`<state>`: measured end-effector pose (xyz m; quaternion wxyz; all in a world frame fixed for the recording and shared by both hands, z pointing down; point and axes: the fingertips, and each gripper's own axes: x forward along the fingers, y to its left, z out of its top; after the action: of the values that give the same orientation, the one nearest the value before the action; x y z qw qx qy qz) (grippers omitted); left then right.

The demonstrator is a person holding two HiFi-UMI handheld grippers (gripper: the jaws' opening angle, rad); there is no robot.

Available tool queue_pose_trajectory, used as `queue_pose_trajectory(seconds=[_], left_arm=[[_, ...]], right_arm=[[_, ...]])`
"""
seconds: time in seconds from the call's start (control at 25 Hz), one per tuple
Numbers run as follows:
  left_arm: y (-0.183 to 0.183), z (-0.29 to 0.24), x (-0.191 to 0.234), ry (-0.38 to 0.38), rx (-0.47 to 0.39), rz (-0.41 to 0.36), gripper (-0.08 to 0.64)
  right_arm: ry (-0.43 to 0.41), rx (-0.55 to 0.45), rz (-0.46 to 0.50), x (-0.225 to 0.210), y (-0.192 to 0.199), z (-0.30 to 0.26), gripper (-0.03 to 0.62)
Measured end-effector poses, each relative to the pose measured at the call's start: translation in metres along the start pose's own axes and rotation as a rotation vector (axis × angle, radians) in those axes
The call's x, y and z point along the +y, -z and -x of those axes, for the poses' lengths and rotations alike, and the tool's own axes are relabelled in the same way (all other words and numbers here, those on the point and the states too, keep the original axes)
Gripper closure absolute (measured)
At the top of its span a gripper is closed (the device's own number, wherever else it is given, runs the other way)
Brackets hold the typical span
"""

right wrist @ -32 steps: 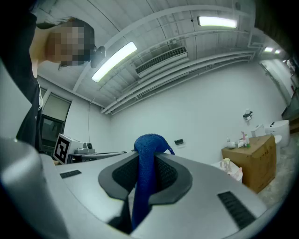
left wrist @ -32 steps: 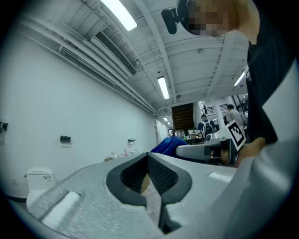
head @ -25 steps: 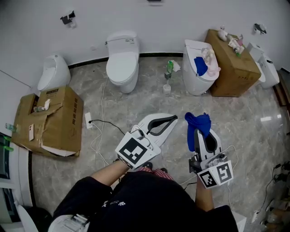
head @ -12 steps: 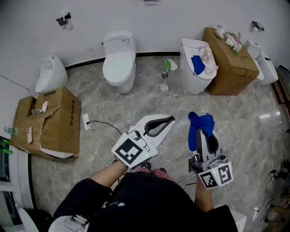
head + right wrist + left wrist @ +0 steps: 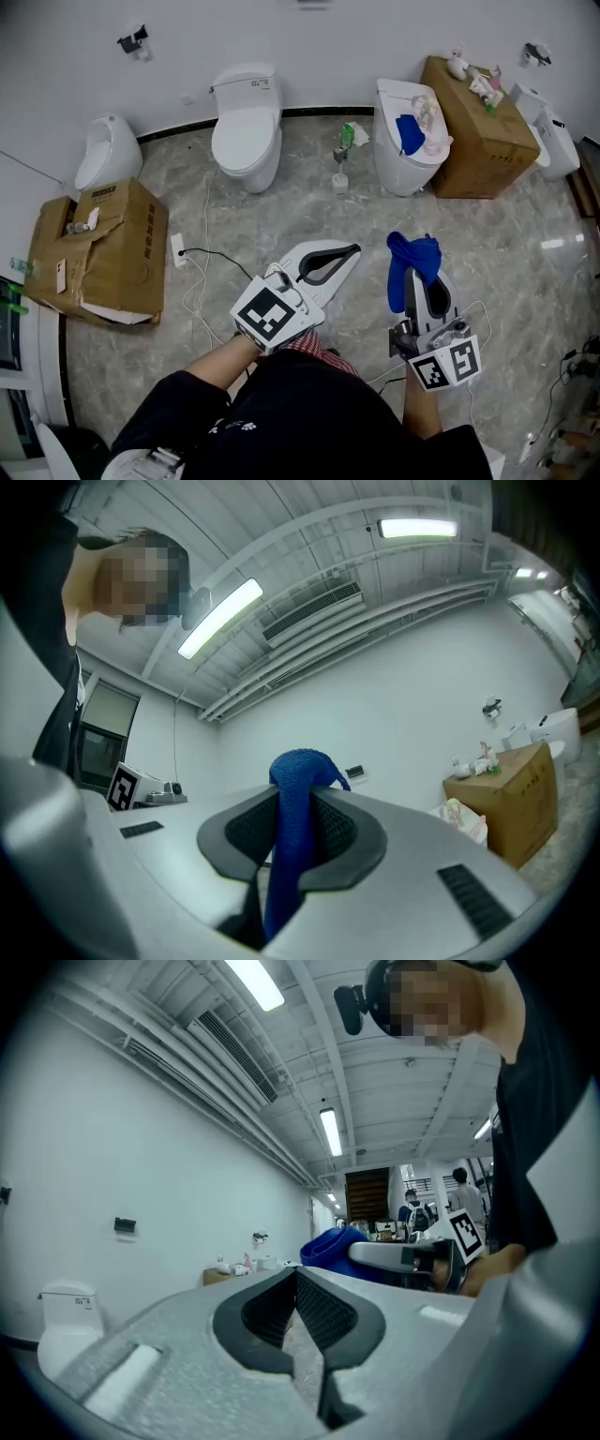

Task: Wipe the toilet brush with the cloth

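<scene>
The toilet brush (image 5: 343, 155), green-topped, stands in a small white holder on the floor between the two toilets, far ahead of both grippers. My right gripper (image 5: 412, 272) is shut on a blue cloth (image 5: 412, 255), which bunches above its tips; in the right gripper view the cloth (image 5: 292, 808) hangs down between the pads. My left gripper (image 5: 352, 251) is shut with nothing in it, its ribbed pads (image 5: 319, 1312) meeting at the tips. It is held level beside the right one. In the left gripper view the blue cloth (image 5: 330, 1243) shows to the right.
A white toilet (image 5: 246, 122) stands at the back wall. A second toilet (image 5: 405, 141) has blue and pink cloths on it. A cardboard box (image 5: 473, 131) stands at the back right and a torn one (image 5: 98, 248) at the left. A power strip with cable (image 5: 178, 251) lies on the floor.
Both grippers have drifted slightly over the floor with the person, and the floor things sit a little further left in view. The grip on the cloth is unchanged.
</scene>
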<state>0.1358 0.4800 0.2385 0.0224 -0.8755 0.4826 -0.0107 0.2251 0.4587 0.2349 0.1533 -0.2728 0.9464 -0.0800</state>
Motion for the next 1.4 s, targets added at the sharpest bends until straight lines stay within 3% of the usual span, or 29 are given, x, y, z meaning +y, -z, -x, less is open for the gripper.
queue_pose_trajectory(seconds=[0.24, 0.48, 1.4], left_arm=[[-0.001, -0.011, 0.020, -0.031, -0.036, 0.030, 0.557], [-0.003, -0.030, 0.066, -0.007, -0.061, 0.072, 0.557], [0.007, -0.076, 0.257, 0.054, -0.056, 0.033, 0.557]], right_arm=[[0.011, 0.022, -0.011, -0.020, 0.008, -0.011, 0.526], [0.025, 0.014, 0.004, -0.035, 0.011, -0.052, 0.528], [0.090, 0.009, 0.015, -0.086, 0.040, -0.237, 0.526]])
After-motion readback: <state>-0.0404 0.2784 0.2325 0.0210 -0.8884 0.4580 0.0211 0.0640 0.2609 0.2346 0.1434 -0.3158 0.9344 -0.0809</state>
